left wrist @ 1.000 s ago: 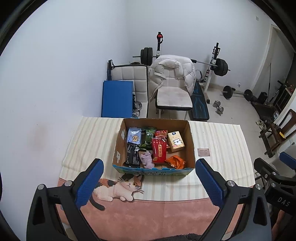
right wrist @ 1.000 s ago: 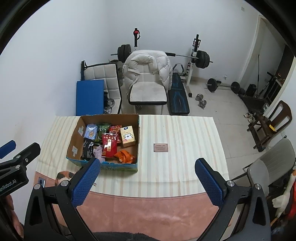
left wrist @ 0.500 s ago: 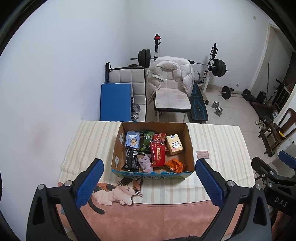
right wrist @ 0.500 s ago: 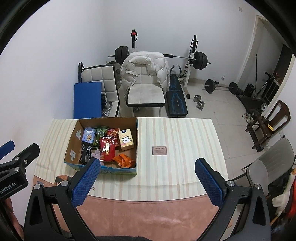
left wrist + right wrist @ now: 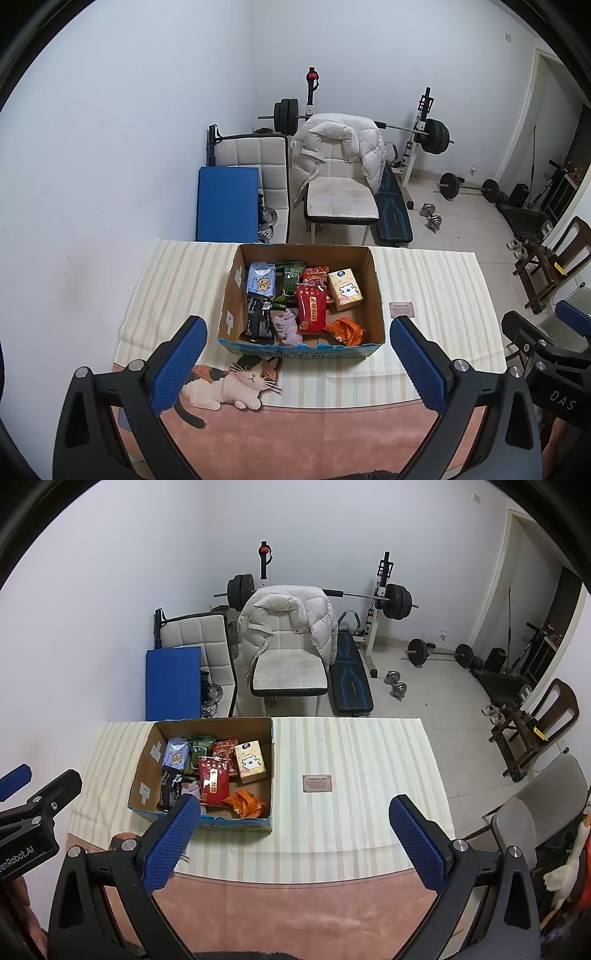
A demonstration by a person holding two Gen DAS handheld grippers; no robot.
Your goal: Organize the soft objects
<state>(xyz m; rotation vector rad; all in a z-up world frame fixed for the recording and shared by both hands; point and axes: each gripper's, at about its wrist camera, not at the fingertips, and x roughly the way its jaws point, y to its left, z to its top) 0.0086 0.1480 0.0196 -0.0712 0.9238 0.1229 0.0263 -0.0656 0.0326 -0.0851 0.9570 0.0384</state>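
Observation:
A cardboard box [image 5: 375, 295] stands on the striped tablecloth [image 5: 436, 280]; it also shows in the right wrist view [image 5: 272, 775]. Inside lie a red packet [image 5: 311, 309], an orange packet [image 5: 346, 331], a yellow tissue pack [image 5: 345, 290], a light blue pack [image 5: 261, 280], a black packet [image 5: 258, 321], a green packet [image 5: 290, 282] and a purple soft cloth [image 5: 288, 326]. My left gripper [image 5: 295, 365] is open and empty, held high in front of the box. My right gripper [image 5: 295, 843] is open and empty, to the right of the box.
A small brown card [image 5: 317, 783] lies on the cloth right of the box. A cat picture [image 5: 232, 384] is on the pink mat near the front edge. Beyond the table stand a chair with a white jacket [image 5: 338, 147], a blue pad [image 5: 227, 203] and weight equipment [image 5: 432, 133].
Both grippers have pulled back and upward, so the table and box look smaller and farther. Both stay open and empty.

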